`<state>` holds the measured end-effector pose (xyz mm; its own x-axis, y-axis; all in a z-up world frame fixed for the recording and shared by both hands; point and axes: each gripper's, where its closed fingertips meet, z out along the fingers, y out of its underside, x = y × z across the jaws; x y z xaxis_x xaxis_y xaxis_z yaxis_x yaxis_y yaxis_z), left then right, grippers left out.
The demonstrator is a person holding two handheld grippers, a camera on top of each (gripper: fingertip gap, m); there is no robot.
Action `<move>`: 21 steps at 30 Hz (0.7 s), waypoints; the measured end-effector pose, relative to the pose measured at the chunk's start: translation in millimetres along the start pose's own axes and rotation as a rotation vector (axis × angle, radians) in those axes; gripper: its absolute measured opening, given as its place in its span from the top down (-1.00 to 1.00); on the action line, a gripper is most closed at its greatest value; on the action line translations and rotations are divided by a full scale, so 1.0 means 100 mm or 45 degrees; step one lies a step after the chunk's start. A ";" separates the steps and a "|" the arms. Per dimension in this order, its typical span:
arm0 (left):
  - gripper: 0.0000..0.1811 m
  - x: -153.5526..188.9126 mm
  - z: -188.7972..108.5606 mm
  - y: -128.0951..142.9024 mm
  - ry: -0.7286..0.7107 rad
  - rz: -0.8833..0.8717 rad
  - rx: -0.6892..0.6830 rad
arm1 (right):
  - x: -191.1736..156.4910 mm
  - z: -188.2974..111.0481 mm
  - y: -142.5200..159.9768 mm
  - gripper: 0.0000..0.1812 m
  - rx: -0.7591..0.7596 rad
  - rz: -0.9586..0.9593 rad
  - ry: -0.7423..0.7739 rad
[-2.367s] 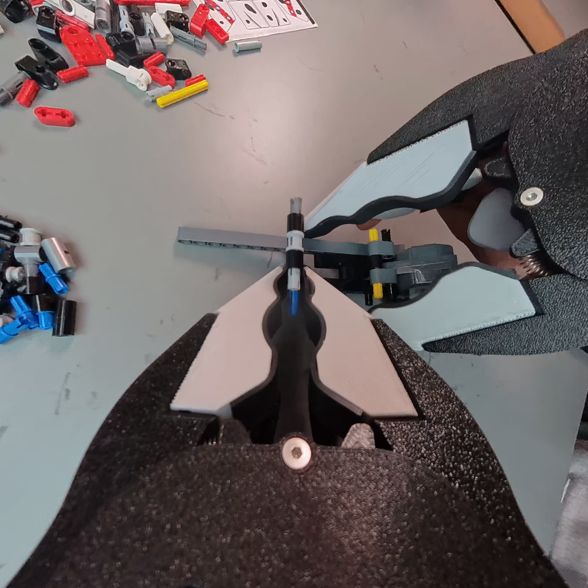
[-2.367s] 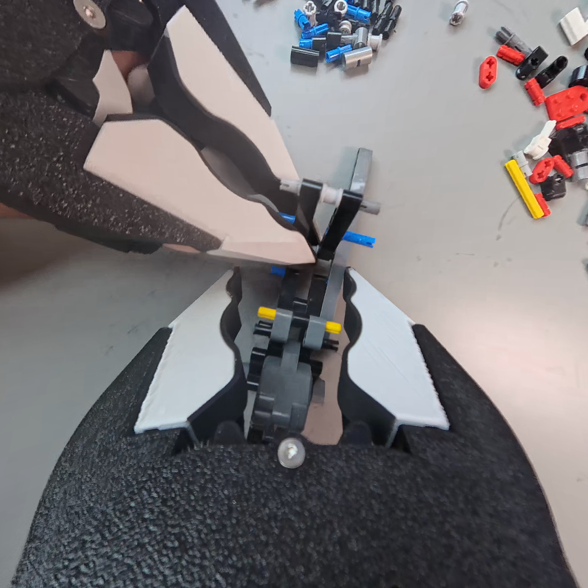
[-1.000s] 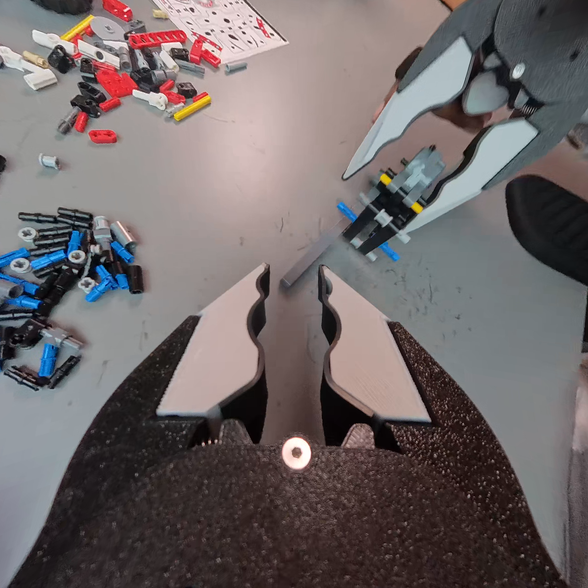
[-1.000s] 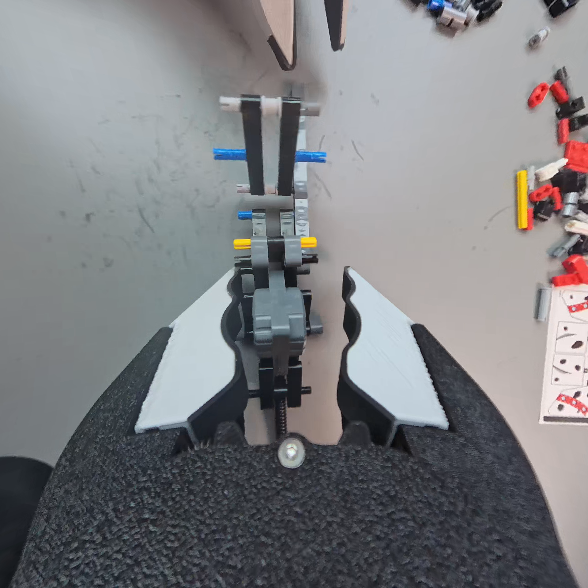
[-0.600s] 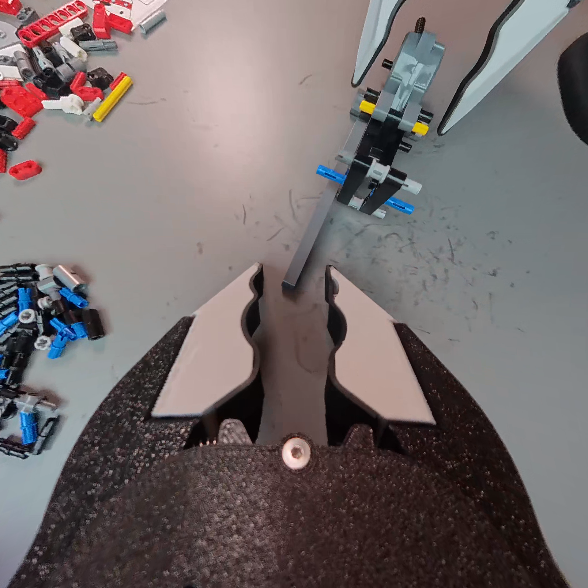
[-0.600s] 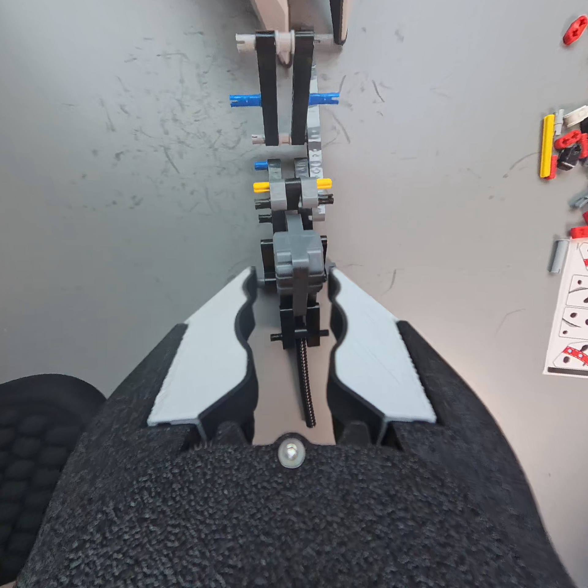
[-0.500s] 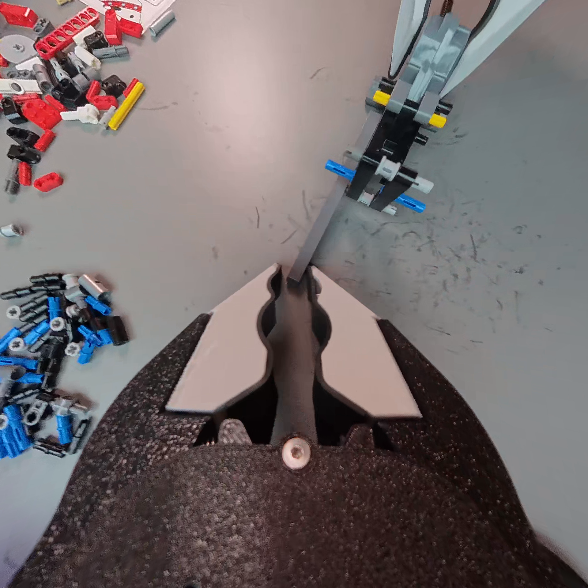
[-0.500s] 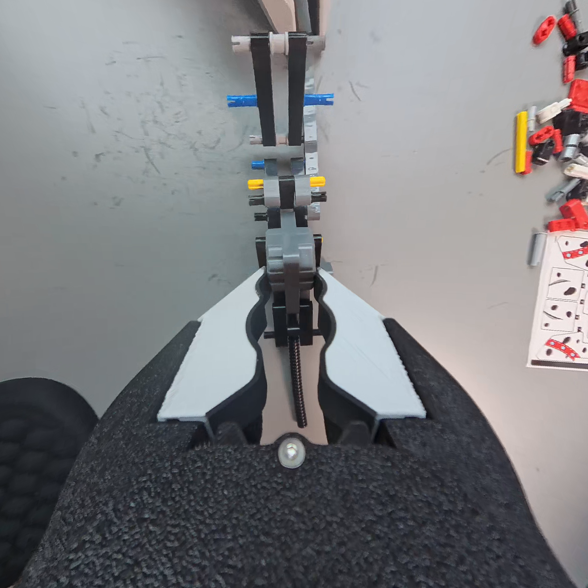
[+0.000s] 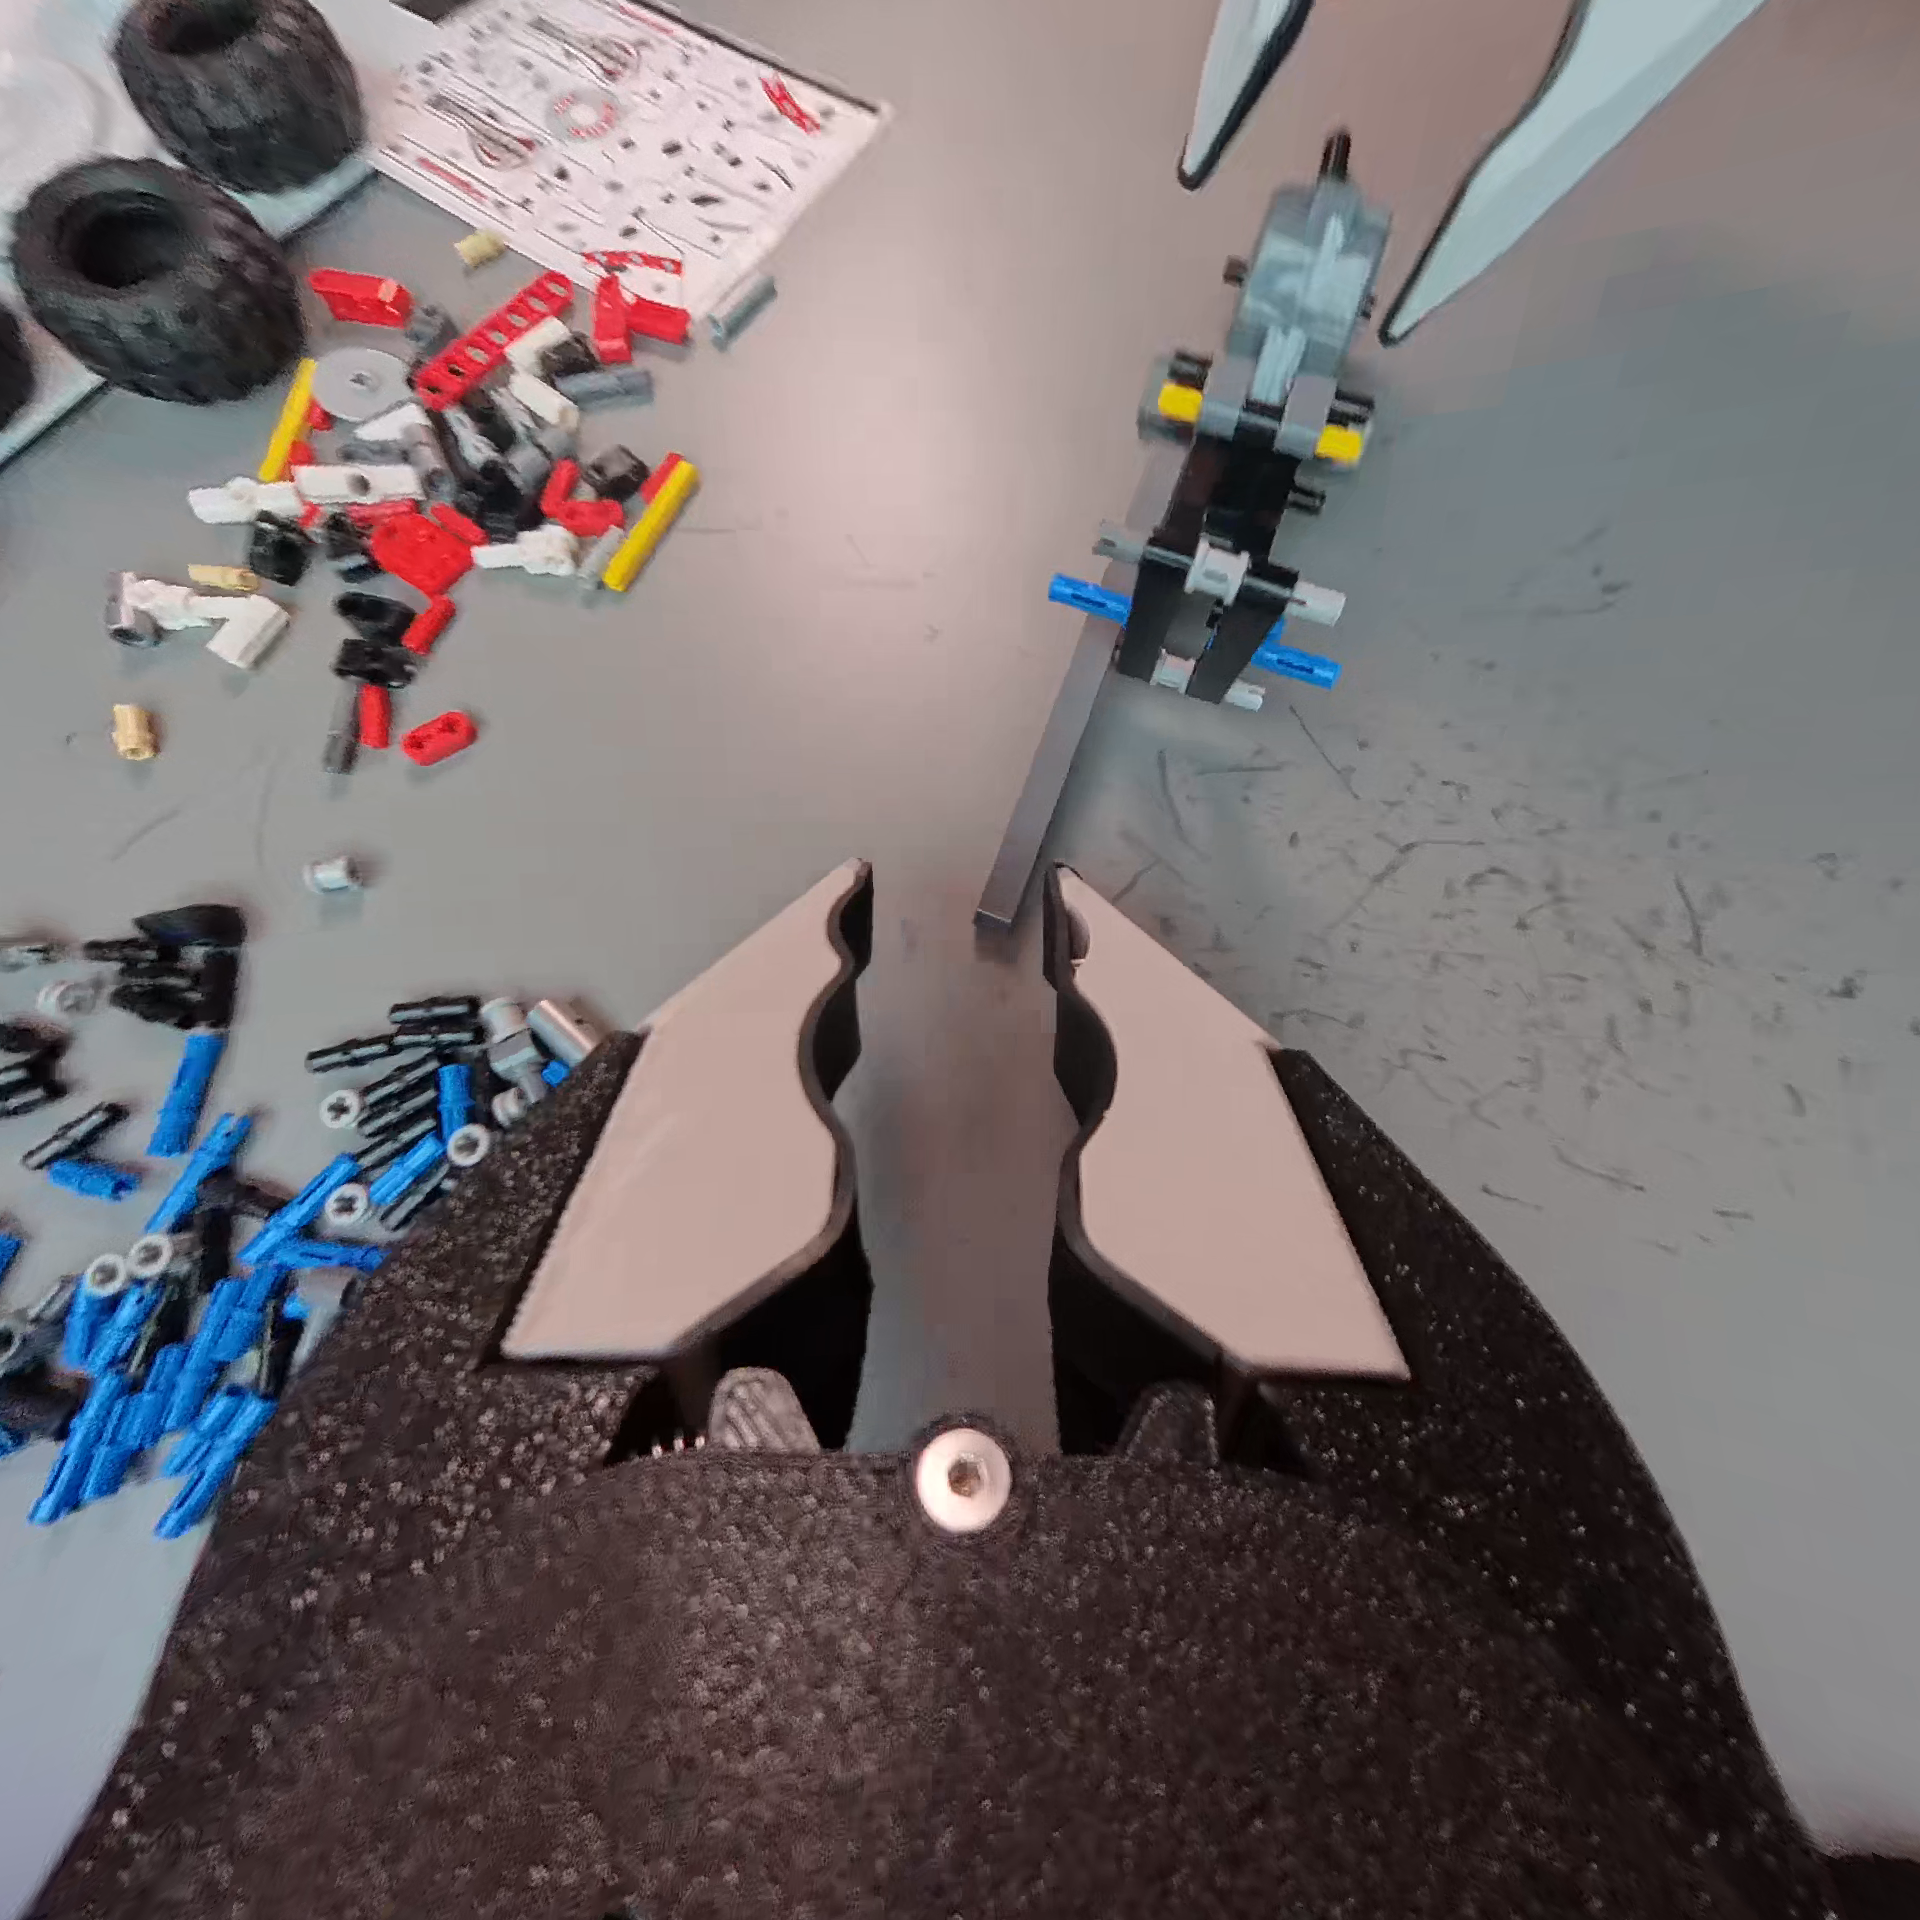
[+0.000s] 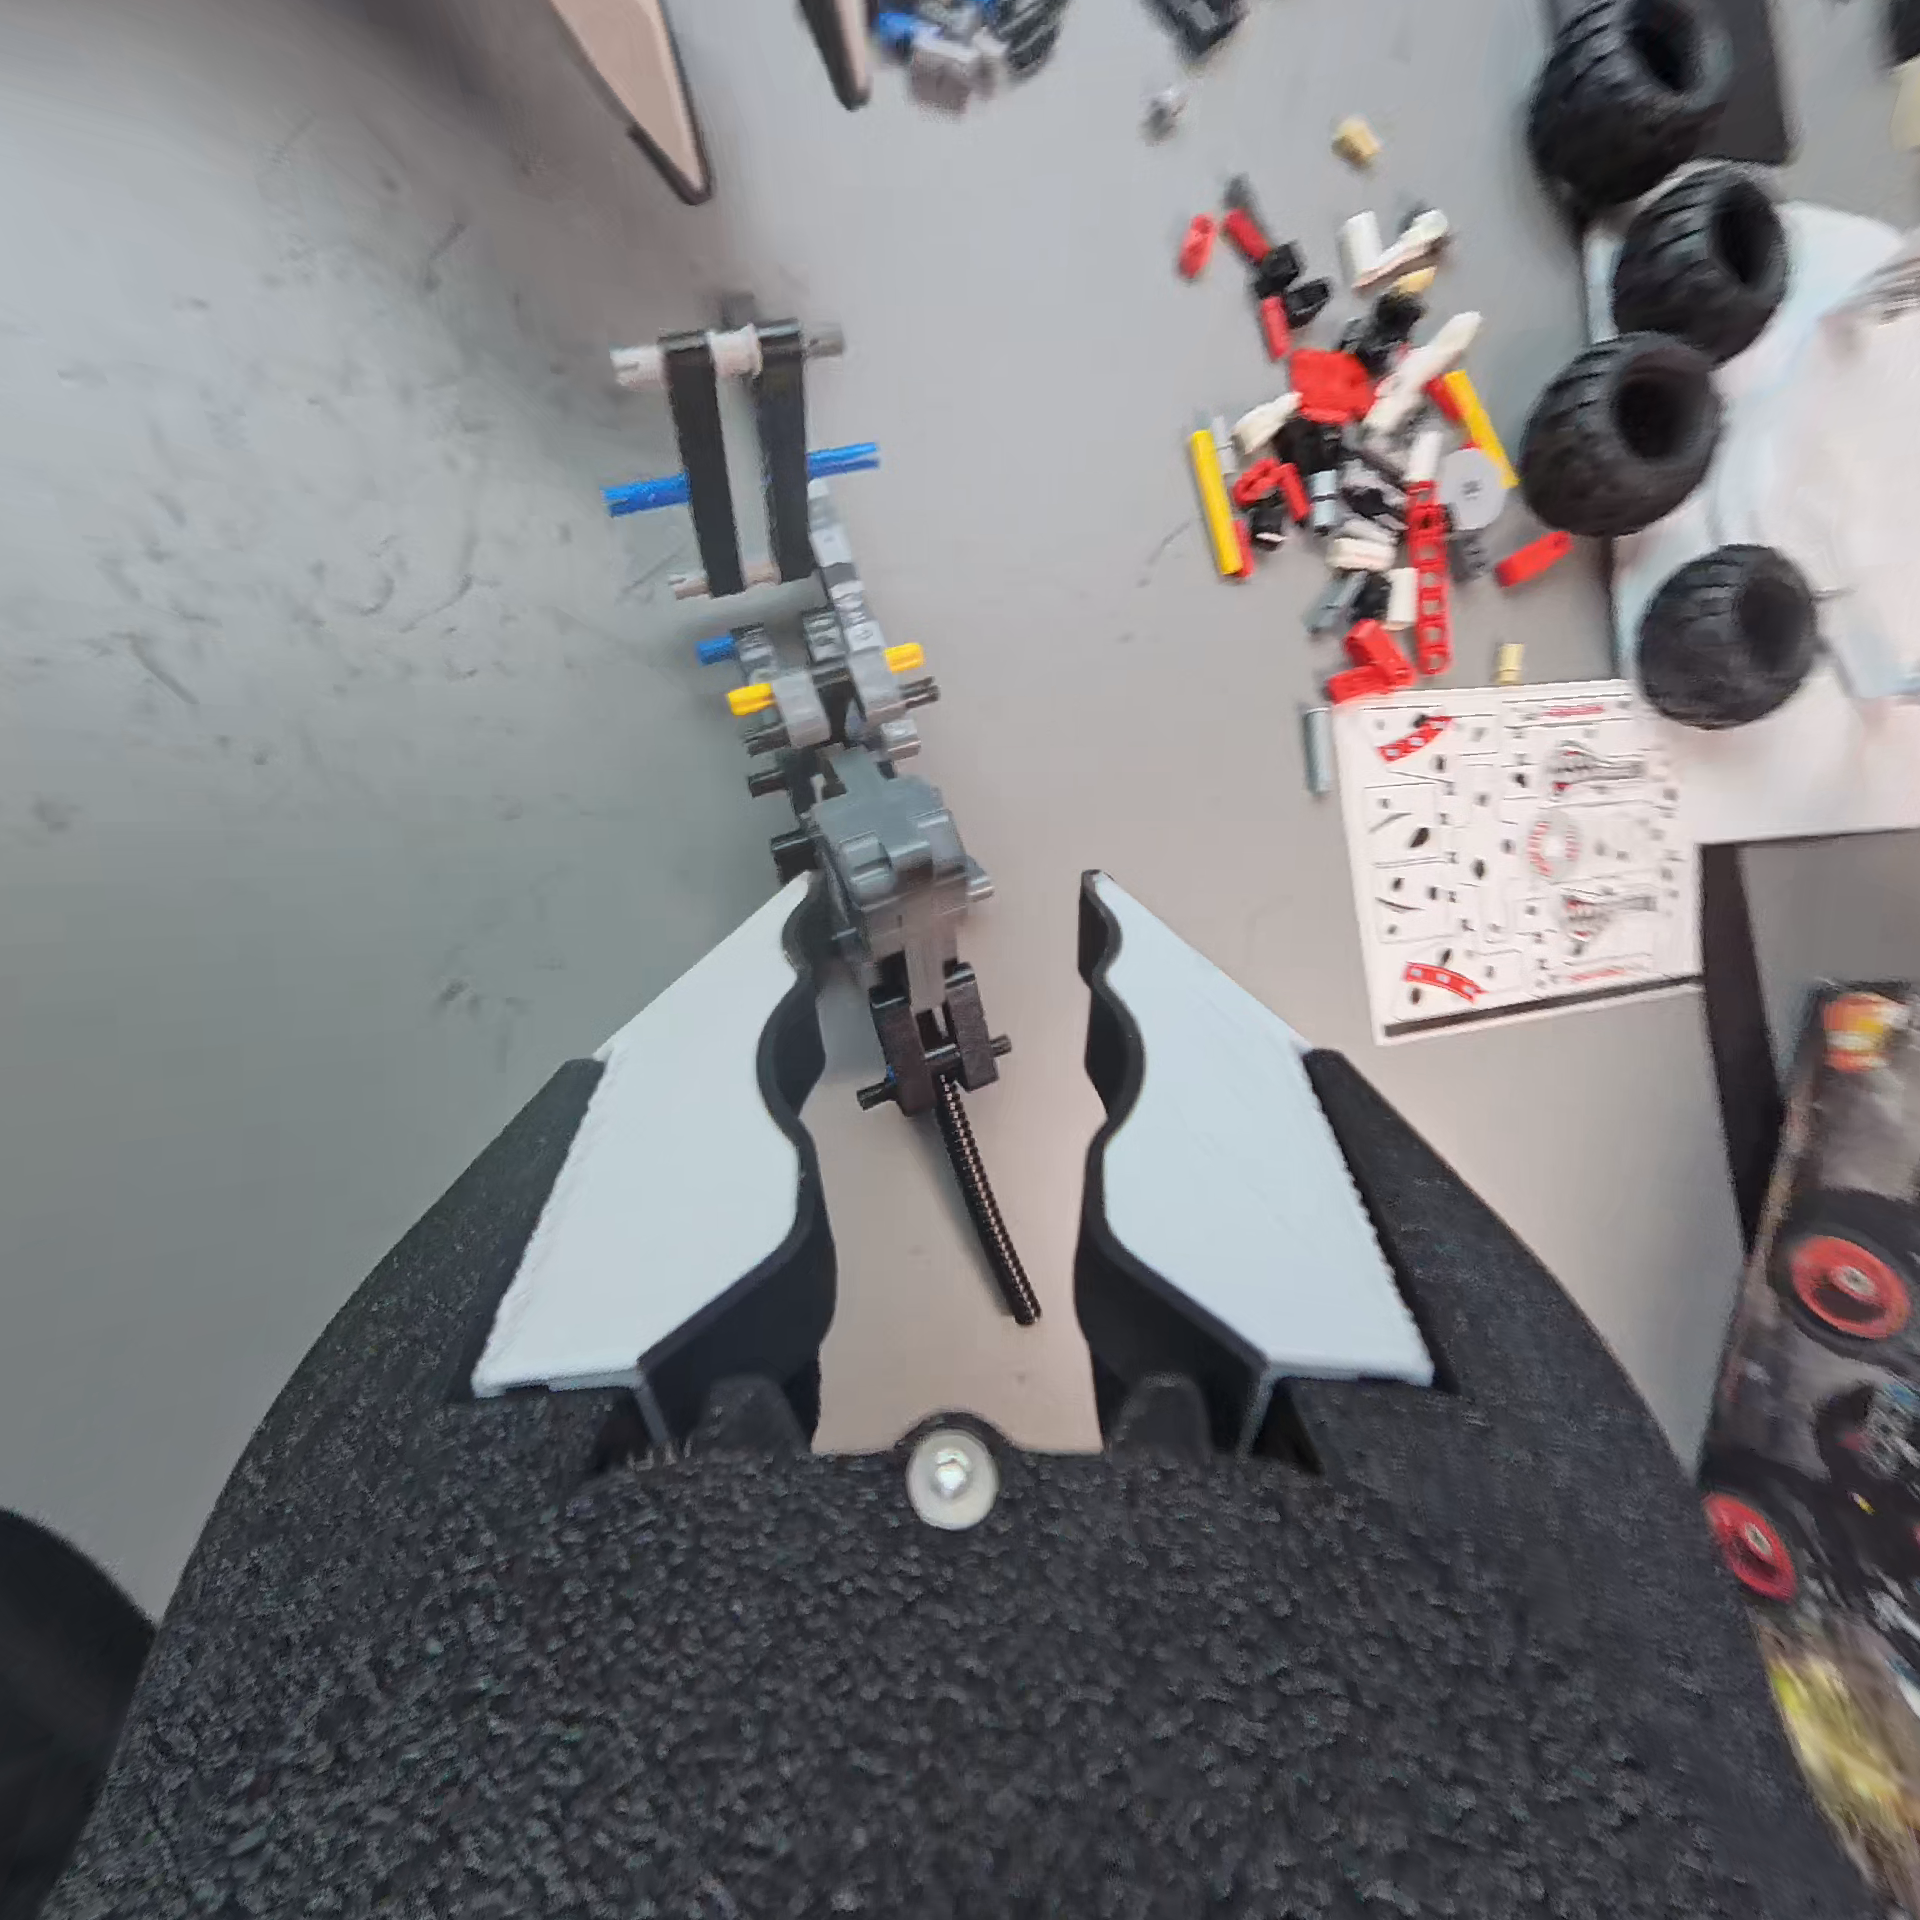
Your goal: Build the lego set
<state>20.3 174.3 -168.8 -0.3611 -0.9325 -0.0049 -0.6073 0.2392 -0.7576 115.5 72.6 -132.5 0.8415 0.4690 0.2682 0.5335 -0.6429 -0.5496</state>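
The left gripper [image 9: 956, 894] is wide apart and holds nothing. The end of the long grey beam [image 9: 1049, 800] lies just beside its right fingertip. The right gripper [image 10: 945, 894] is spread too, gripping nothing. The half-built lego model [image 10: 800, 665] lies flat on the grey table [image 10: 312, 623], its dark grey block beside the left finger and its black rod [image 10: 987, 1205] between the jaws.

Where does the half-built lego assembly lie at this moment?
The assembly lies on the grey table between the open left gripper and open right gripper, left of the loose parts pile.
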 end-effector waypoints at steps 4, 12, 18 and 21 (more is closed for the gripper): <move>0.58 -0.08 -0.42 -0.27 -0.146 -0.092 0.262 | 0.17 -0.31 -0.08 0.53 0.089 0.170 0.466; 0.52 0.25 -0.89 -0.37 -0.323 -0.190 0.488 | -0.23 -0.46 0.08 0.41 0.263 0.584 0.657; 0.36 0.41 -1.08 -0.08 -0.503 -0.272 0.469 | -0.54 -0.57 0.20 0.29 0.334 0.726 0.702; 0.18 0.40 -1.25 0.01 -0.627 -0.370 0.512 | -0.61 -0.64 0.23 0.18 0.394 0.808 0.752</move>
<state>-83.2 170.9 -88.3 0.1966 -0.9804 0.0117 -0.2870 -0.0690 -0.9554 81.9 -9.9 -111.2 0.9208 -0.3569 0.1577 -0.0185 -0.4435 -0.8961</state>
